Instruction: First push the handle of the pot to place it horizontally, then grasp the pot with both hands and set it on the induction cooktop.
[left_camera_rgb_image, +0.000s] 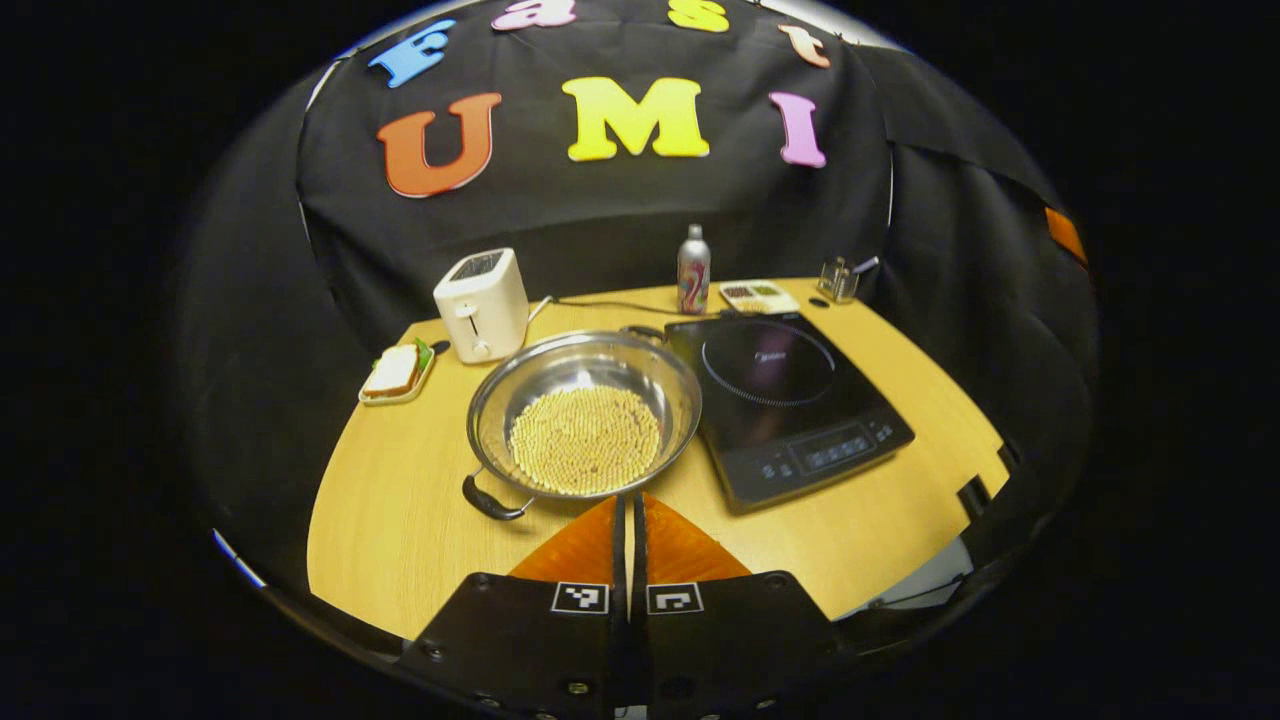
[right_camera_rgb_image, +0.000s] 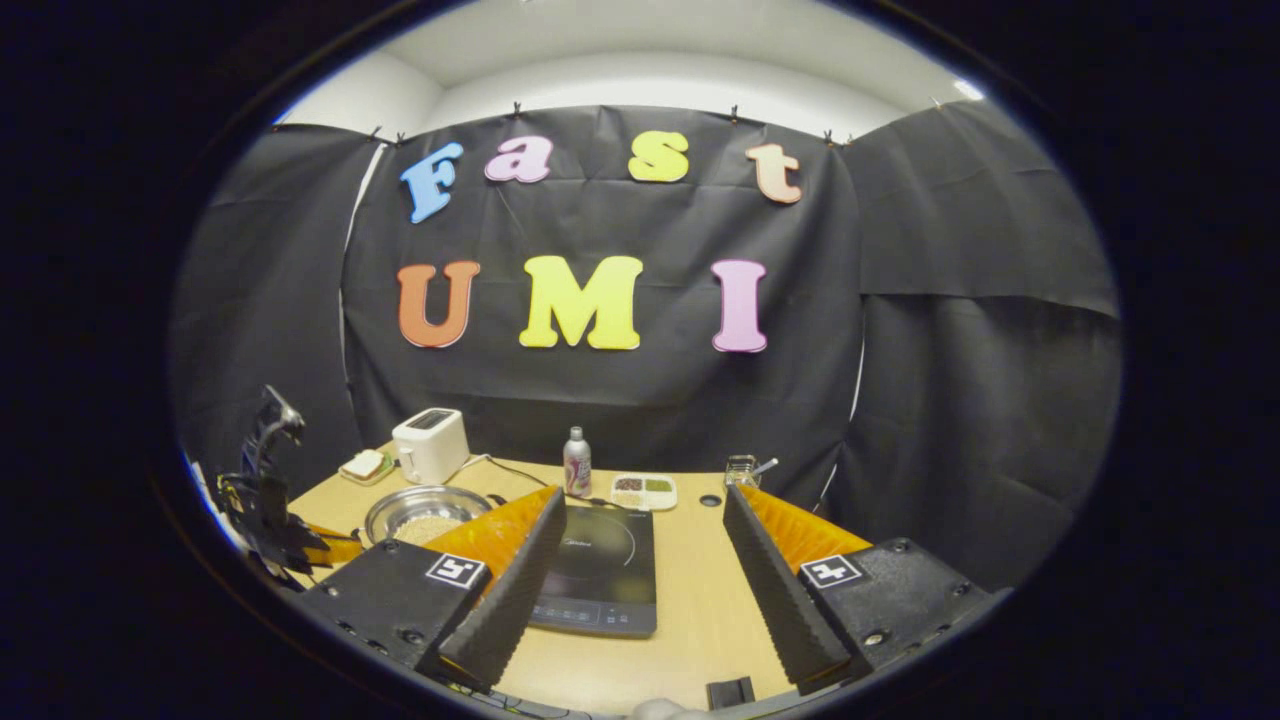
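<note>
Left gripper view: left gripper (left_camera_rgb_image: 631, 515) has its fingers pressed together, holding nothing, low centre just below the pot (left_camera_rgb_image: 584, 415), which sits mid-frame beside the induction cooktop (left_camera_rgb_image: 788, 402). Right gripper (right_camera_rgb_image: 640, 560) gapes wide, empty.

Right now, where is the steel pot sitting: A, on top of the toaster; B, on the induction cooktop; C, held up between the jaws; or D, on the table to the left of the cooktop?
D: in the left gripper view the pot rests on the table, beside the left edge of the induction cooktop, whose cooking ring is bare.
</note>
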